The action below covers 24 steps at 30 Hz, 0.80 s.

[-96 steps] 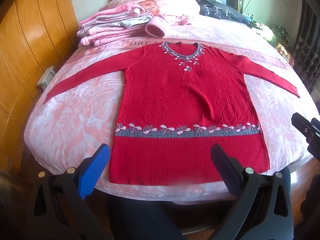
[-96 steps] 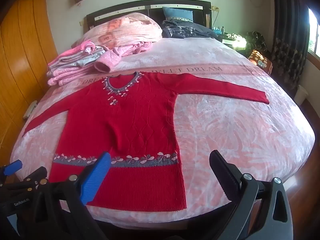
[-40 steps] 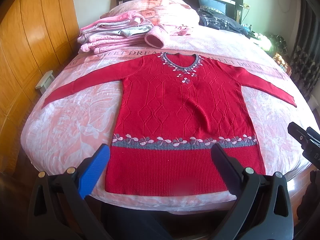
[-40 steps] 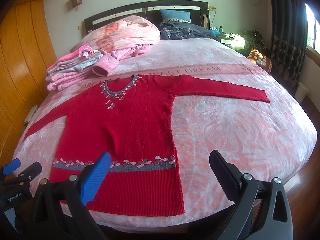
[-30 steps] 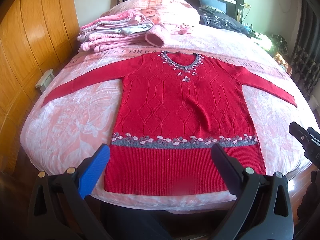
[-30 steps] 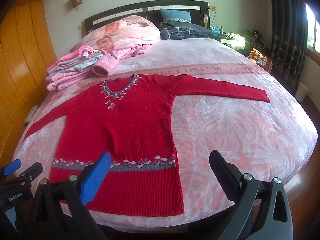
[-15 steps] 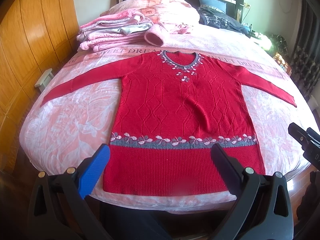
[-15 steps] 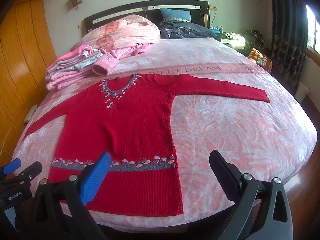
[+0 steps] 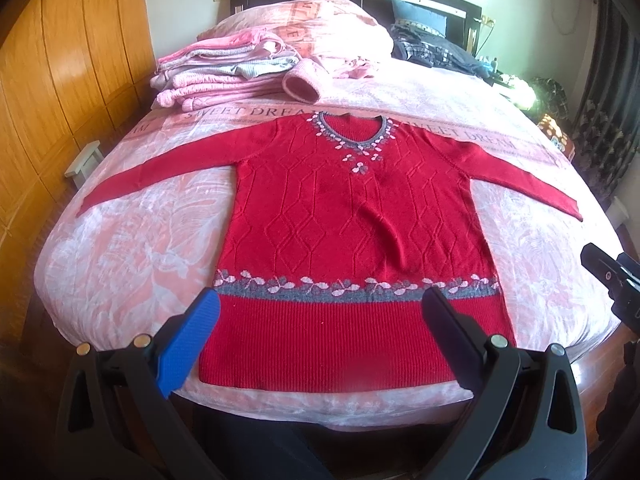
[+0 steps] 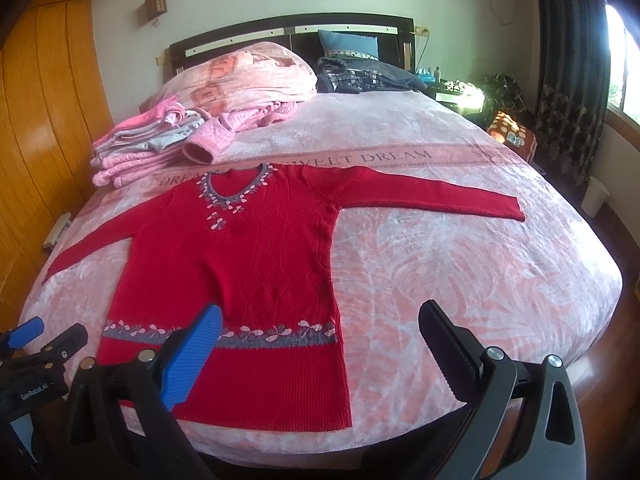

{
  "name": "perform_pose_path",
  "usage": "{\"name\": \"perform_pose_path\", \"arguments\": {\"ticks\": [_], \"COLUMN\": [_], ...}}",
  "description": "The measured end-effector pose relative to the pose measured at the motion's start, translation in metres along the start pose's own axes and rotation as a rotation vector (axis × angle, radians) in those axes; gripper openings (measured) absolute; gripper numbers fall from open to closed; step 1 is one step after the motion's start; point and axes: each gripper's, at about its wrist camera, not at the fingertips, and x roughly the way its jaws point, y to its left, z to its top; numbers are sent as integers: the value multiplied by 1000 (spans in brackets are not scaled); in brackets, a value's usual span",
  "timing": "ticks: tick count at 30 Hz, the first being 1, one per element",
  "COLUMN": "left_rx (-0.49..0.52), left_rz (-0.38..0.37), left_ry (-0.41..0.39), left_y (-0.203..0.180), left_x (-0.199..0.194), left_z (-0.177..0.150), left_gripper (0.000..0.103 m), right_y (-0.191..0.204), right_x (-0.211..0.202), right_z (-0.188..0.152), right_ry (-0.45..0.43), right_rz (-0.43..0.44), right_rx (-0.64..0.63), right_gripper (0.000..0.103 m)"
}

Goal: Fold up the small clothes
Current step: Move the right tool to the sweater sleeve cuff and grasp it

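Observation:
A red knitted sweater (image 9: pixel 352 232) (image 10: pixel 248 276) lies flat and face up on the pink bedspread (image 9: pixel 132 256) (image 10: pixel 460 272), both sleeves spread out sideways and the hem near the foot of the bed. It has a grey flowered band above the hem and a flowered neckline. My left gripper (image 9: pixel 320 312) hovers open over the hem, holding nothing. My right gripper (image 10: pixel 320 324) is open too, above the sweater's right lower corner and clear of the cloth. In the left wrist view the right gripper (image 9: pixel 608 276) shows at the right edge.
A stack of folded pink and grey clothes (image 9: pixel 224 72) (image 10: pixel 152 144) lies at the bed's far left, next to a pink quilt (image 10: pixel 256 76) and dark bedding (image 10: pixel 360 72) by the headboard. A wooden wardrobe (image 9: pixel 48 92) runs along the left. A dark curtain (image 10: pixel 568 80) hangs on the right.
Both views have shifted slightly, so the sweater sits a little further left and lower in frame. The sweater itself has not moved, and both grippers stay open.

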Motion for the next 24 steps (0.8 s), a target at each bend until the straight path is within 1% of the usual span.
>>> {"name": "perform_pose_path", "arguments": {"ticks": [2, 4, 6, 9, 10, 12, 14, 16, 18, 20, 23, 24], "left_rx": [10, 15, 18, 25, 26, 27, 10, -49, -86, -108, -109, -100], "left_rz": [1, 1, -8, -40, -43, -45, -53, -84, -99, -118, -125, -121], "left_ry": [-9, -21, -39, -89, -85, -53, -24, -3, 4, 18, 40, 46], "left_y": [-4, -9, -15, -30, -38, -55, -66, -80, -88, -101, -123, -132], "left_x": [-2, -1, 2, 13, 21, 45, 67, 98, 121, 151, 189, 204], "left_z": [3, 9, 16, 34, 43, 66, 84, 109, 125, 143, 160, 165], "left_gripper": [100, 100, 100, 100, 100, 100, 100, 100, 100, 100, 100, 100], "right_y": [-6, -15, -28, -60, -71, -95, -127, -163, -202, -250, -320, -338], "right_x": [-1, 4, 15, 42, 50, 68, 93, 117, 147, 183, 240, 255], "right_z": [3, 9, 19, 43, 51, 70, 95, 118, 138, 156, 169, 169], "right_ry": [-29, -47, -32, 4, 15, 31, 60, 82, 124, 174, 269, 296], "right_rz": [30, 26, 22, 19, 18, 26, 18, -1, -47, -114, -189, -205], "right_rx": [7, 14, 17, 40, 45, 64, 76, 102, 128, 149, 165, 168], "right_gripper": [99, 99, 99, 99, 99, 99, 99, 99, 99, 99, 99, 99]}}
